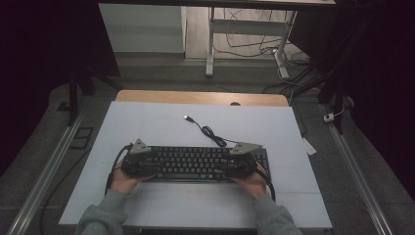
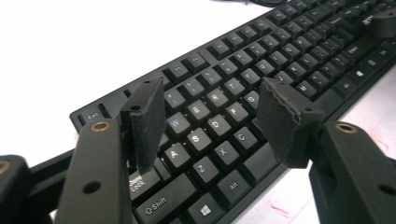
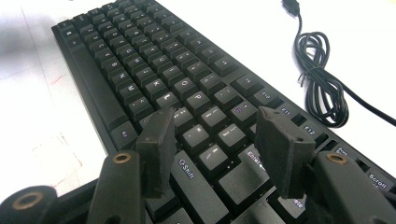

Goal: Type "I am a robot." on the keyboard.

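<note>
you are working with a flat black plastic computer keyboard (image 1: pixel 195 164) that is lying across the near half of the pale blue table mat (image 1: pixel 147 122), its long edge facing you. it is looking stiff and fairly light, with loose, smooth keycaps that will probably be giving under pressure, so the solid frame at the two short ends is likely making the safest hold. its thin black cord (image 1: pixel 210 131) is trailing off the keyboard's far edge in a small coil, ending in a usb plug (image 1: pixel 187 118); it will be dragging if you are lifting.

your left gripper (image 2: pixel 210 116) is hovering over the keyboard's left end, above the a, s and d keys, jaws standing wide and gripping nothing. your right gripper (image 3: pixel 215 144) is hovering over the keyboard's right part, by the enter and shift keys, also spread wide and empty.
</note>
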